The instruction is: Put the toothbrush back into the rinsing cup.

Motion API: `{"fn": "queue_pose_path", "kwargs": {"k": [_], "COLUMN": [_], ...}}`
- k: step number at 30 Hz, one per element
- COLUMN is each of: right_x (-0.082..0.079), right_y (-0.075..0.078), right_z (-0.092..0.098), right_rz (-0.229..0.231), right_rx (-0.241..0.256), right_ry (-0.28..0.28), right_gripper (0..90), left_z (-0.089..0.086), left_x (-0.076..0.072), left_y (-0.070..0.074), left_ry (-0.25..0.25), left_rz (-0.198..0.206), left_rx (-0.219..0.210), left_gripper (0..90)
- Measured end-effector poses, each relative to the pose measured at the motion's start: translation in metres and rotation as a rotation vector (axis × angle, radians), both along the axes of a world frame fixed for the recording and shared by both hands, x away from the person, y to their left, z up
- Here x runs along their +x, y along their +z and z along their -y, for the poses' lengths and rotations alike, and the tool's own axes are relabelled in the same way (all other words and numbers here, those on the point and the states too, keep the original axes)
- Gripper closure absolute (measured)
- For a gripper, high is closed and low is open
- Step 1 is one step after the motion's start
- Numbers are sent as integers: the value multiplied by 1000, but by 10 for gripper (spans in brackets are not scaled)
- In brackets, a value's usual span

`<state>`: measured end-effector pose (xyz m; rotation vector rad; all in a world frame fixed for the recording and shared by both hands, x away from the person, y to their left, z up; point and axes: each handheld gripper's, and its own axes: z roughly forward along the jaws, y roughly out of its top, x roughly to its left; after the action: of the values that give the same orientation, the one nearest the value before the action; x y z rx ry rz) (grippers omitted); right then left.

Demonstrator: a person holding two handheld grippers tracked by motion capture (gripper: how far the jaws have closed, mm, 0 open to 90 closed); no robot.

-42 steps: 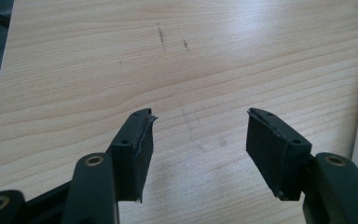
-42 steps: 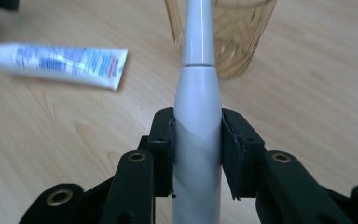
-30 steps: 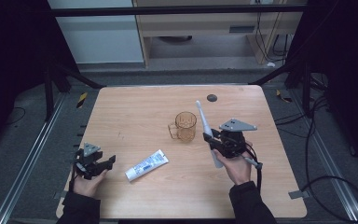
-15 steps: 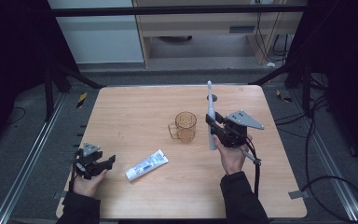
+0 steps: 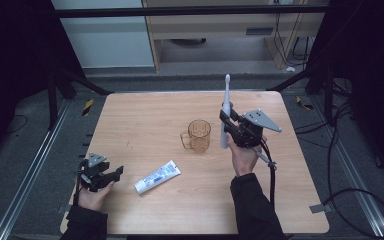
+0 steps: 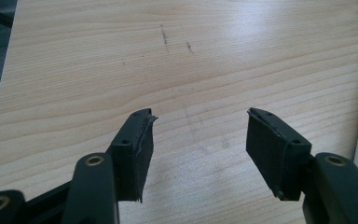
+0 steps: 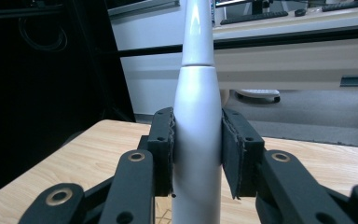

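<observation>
White toothbrush [image 5: 225, 107] is standing upright, pinched in the right tongs [image 5: 228, 126] just beside the amber cup [image 5: 198, 135], probably for dropping in handle-first. Left tongs [image 5: 111, 175] are resting spread near the toothpaste tube [image 5: 157, 176] on the bench [image 5: 145, 120].

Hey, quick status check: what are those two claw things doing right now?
Right gripper shut on electric toothbrush, held upright beside amber cup. Left gripper open over bare table. Toothpaste tube lies between the hands.

high view looks down on the table [image 5: 130, 120]; both tool views sit close above it.
</observation>
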<state>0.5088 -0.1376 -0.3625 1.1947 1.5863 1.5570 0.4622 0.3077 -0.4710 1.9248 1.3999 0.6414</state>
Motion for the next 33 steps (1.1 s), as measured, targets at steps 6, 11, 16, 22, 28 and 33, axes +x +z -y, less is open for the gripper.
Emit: {"fn": "queue_pose_path", "kwargs": {"k": [6,11,16,22,28,33], "right_x": [9,16,24,34,42,49], "right_y": [2,3,5,5,4,4], "right_z": [-6,-10,-15,-21,-26,-31], "right_rz": [9,19,23,27,24,31], "right_rx": [2,12,17,26,49,58], "right_ry": [-10,-17,-15,-17,-23,-31], "right_gripper": [669,669,668,668,668,668], "left_z": [0,-1,-2,-3,-3,-4], "left_x": [0,-1,-1,-1,-1,-1], "left_y": [1,1,2,2,2,2], "left_ry": [4,12,19,21,26,27], "left_rz": [7,16,23,26,30,33], "left_rx": [-1,-3,-8,-9,-13,-15], "left_gripper": [407,407,407,407,408,408]}}
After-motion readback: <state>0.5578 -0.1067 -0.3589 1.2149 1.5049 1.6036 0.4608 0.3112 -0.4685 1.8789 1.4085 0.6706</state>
